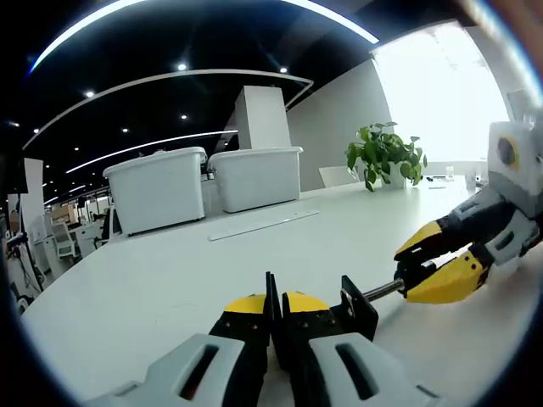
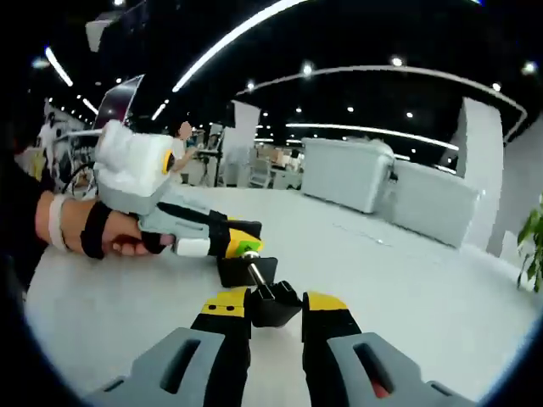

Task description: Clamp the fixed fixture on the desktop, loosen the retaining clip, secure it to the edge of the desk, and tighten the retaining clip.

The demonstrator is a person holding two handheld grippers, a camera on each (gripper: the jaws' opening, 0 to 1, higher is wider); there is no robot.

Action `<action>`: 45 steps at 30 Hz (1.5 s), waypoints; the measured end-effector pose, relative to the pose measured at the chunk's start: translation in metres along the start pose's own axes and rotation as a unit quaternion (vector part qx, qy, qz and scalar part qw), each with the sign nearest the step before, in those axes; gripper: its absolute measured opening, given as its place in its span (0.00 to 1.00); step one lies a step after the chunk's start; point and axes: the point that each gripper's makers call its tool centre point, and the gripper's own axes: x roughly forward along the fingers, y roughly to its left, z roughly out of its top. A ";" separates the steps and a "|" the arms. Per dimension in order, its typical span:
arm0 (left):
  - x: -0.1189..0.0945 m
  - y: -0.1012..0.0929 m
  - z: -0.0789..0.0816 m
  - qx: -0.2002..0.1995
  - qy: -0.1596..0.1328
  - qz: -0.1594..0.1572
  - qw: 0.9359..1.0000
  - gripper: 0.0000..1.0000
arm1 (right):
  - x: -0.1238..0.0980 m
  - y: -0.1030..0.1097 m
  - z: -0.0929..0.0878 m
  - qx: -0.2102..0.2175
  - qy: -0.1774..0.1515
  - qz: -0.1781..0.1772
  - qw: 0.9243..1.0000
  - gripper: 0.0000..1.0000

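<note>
- Left gripper (image 1: 273, 307), left gripper view: my yellow-tipped black jaws rise from the bottom edge, clenched on the black clamp fixture (image 1: 356, 309); only a thin dark slit shows between the tips, and the fixture's body juts out just to the right of them.
- Screw rod (image 1: 383, 290), left gripper view: a metal rod runs from the fixture up and to the right, toward my other tool.
- Right gripper (image 1: 434, 264), left gripper view: it enters from the right; its yellow jaws are closed around the far end of the rod, at the retaining clip, whose shape I cannot make out.
- Right gripper, right gripper view (image 2: 274, 303): my two jaws stand on either side of a black block at the near end of the fixture (image 2: 273, 301), gripping it.
- Left gripper, right gripper view (image 2: 222, 240): it comes in from the left, held by my hand (image 2: 109, 236), which wears a dark strap; its yellow tips meet the fixture's far end, with a small green patch beside them.
- White desk (image 1: 170, 271): the fixture sits low over its surface, well in from any edge that I can see; whether it touches the top I cannot tell.
- Background, left gripper view: two white storage bins (image 1: 161, 188), a flat white strip (image 1: 263, 225) lying in front of them, and a potted plant (image 1: 386, 154) near the bright window.
</note>
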 end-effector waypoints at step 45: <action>-0.002 -0.002 0.000 0.004 0.001 -0.004 1.000 0.06 | 0.006 -0.003 -0.024 0.491 0.064 0.080 0.865 0.25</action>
